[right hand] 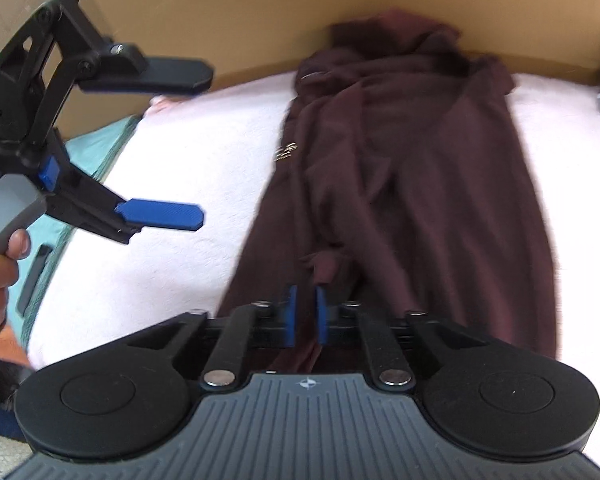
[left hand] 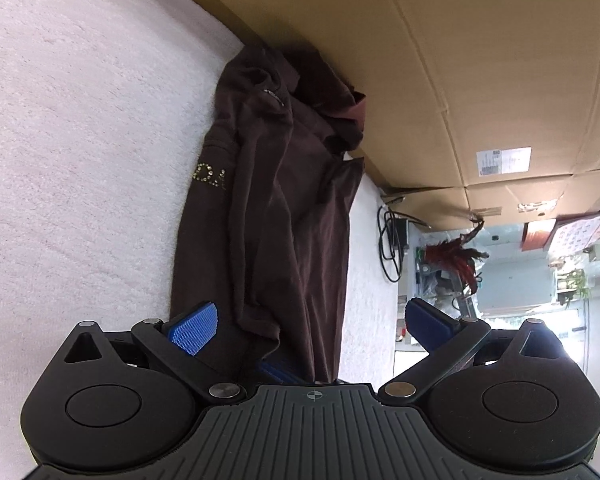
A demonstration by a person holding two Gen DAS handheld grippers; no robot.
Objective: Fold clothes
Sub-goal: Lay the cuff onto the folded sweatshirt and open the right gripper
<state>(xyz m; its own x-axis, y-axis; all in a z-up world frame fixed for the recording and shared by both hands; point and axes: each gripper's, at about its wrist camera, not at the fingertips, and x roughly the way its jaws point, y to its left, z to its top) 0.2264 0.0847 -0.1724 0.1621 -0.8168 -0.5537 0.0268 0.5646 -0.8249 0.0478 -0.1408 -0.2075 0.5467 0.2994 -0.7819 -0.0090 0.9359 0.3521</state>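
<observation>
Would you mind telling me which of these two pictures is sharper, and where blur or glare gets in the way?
Left wrist view: sharp; the brown garment and white blanket show clear texture, though the window area is washed out. Right wrist view: motion-blurred on the garment, while the right gripper stays crisp; both views bend straight edges, like the cardboard.

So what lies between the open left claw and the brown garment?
Only bare white blanket; the right wrist view shows the left claw hanging beside the brown garment.
</observation>
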